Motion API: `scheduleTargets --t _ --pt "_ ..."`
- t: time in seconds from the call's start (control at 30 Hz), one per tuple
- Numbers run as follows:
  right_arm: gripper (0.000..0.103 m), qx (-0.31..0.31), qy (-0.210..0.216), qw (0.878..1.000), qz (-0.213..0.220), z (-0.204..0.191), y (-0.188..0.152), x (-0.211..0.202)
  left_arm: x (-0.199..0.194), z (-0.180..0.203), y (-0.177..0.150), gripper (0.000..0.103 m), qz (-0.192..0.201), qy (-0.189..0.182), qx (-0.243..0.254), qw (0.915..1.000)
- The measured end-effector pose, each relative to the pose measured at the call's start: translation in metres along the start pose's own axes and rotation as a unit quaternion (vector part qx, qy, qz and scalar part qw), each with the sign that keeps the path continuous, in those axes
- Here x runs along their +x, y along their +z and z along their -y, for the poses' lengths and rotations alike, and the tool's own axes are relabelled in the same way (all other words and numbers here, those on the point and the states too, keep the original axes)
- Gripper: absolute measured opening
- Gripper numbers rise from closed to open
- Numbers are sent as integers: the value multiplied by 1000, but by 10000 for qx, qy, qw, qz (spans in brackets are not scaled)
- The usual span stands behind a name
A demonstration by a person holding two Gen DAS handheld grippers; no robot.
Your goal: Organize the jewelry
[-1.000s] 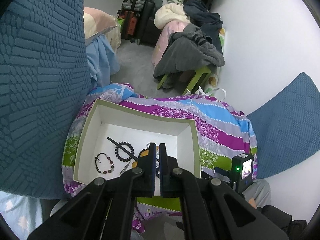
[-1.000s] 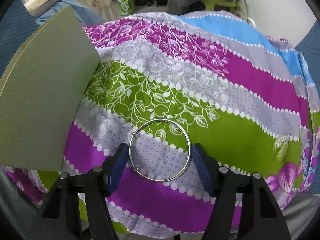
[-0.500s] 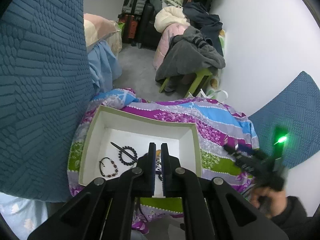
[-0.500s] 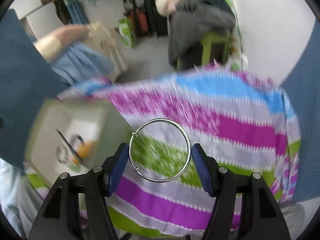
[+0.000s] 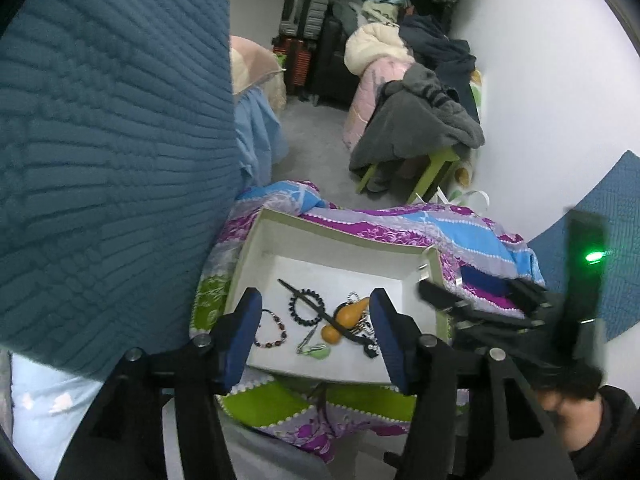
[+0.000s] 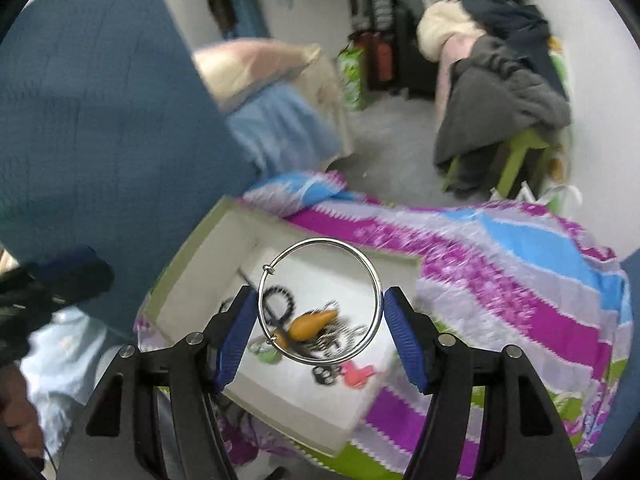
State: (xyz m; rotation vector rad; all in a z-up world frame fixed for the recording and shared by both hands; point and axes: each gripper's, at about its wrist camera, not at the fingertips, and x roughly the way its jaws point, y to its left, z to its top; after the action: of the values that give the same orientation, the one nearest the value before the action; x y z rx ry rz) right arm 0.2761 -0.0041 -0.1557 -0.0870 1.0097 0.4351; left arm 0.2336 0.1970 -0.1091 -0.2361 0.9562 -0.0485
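Holding a silver ring (image 6: 320,300) pinched between its blue pads, the right gripper (image 6: 320,328) hangs over the open box (image 6: 192,264).

The left gripper (image 5: 316,332) is spread wide with nothing between its fingers, above the box (image 5: 344,240), which holds a black bead bracelet (image 5: 306,307), an orange gourd charm (image 5: 344,320) and other pieces on the striped cloth (image 5: 460,232).

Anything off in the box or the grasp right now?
Nothing damaged or spilled. The silver ring sits squarely clamped in the right gripper above the box, and the beaded bracelets, hair stick and orange gourd lie loosely overlapped inside. The left gripper is open, empty.
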Motion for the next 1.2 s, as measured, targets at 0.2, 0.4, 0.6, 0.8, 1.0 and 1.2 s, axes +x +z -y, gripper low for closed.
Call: scheduleTargets --t 0.2,0.4,0.6,0.8,1.0,1.2 --pt "64 -171 7 9991 -400 -10 -16 39 -10 -14 -11 74 66 163 -110 9998" --pt "70 -176 66 9983 -559 -10 -22 46 -19 -18 -15 82 144 153 -183 9996" --pt "98 -139 128 9995 -257 -2 -12 16 -26 -6 -15 86 126 159 -125 9997" --pt "103 -11 23 9992 387 9 8 -50 -54 10 -8 103 500 139 -56 9986" --pt "103 205 -187 9939 1071 16 12 -126 -89 27 -2 103 886 198 54 9959" --pt "103 303 -164 9829 1807 15 1 -209 -129 44 -1 103 1248 210 79 9919"
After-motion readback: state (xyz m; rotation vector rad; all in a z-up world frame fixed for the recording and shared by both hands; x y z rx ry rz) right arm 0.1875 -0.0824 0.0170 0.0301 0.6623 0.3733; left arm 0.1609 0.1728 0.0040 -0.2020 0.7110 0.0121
